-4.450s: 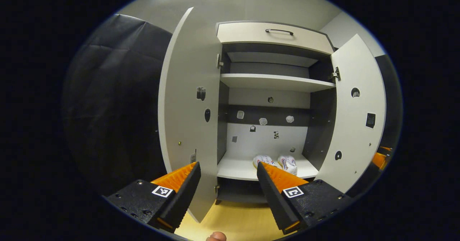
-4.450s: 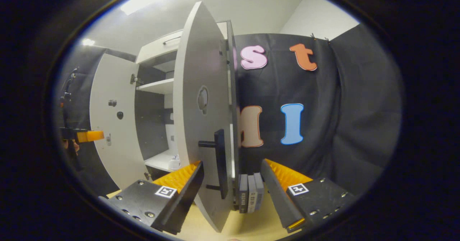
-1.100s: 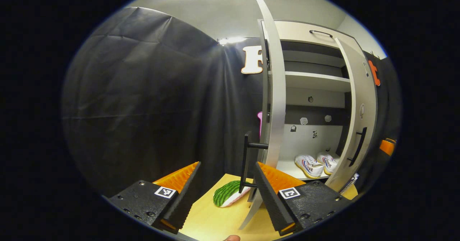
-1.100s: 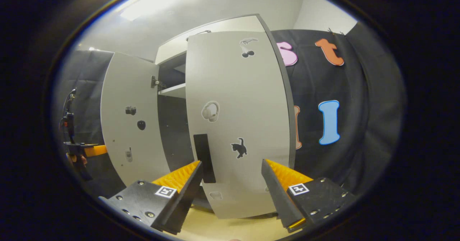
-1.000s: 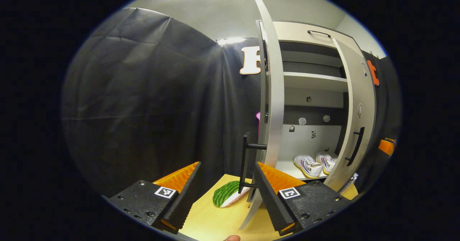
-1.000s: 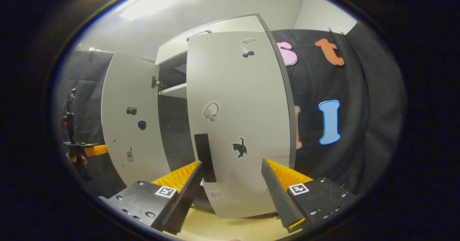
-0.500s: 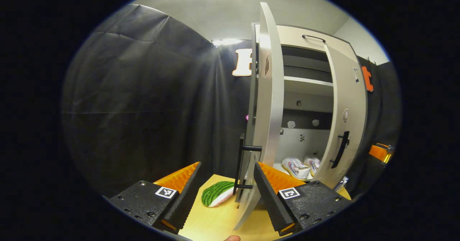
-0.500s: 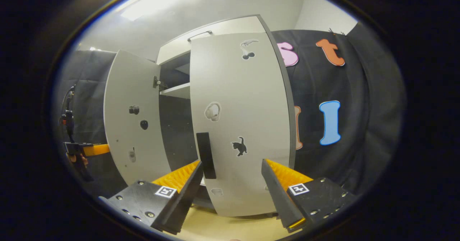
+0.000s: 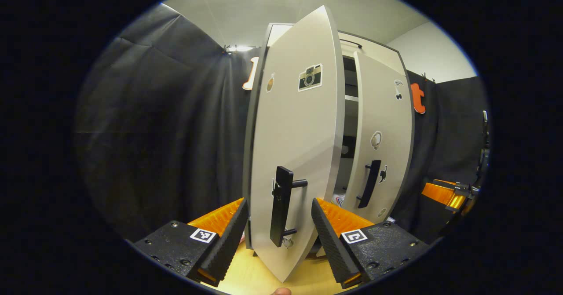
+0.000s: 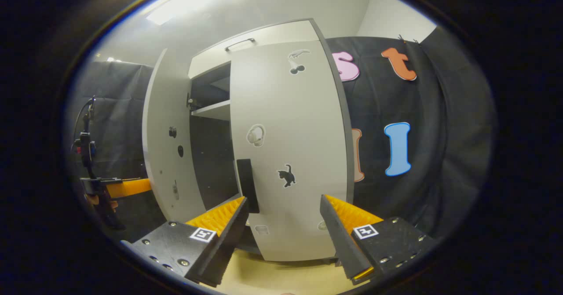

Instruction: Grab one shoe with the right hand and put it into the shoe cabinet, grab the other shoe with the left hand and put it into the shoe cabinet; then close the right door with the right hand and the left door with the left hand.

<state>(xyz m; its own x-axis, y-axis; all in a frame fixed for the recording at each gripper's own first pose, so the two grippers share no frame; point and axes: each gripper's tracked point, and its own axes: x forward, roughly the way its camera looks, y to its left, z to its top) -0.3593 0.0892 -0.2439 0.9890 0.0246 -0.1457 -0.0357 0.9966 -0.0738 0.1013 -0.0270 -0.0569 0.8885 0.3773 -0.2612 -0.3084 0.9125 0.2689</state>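
The left gripper (image 9: pixel 278 209), fingers wide and empty, is swinging the left door (image 9: pixel 294 123); it should push flat until flush.

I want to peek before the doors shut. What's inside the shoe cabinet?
Through the gap between the left door and right door of the shoe cabinet you can see a shelf, dark walls and a sliver of a shoe. The doors cover everything else.
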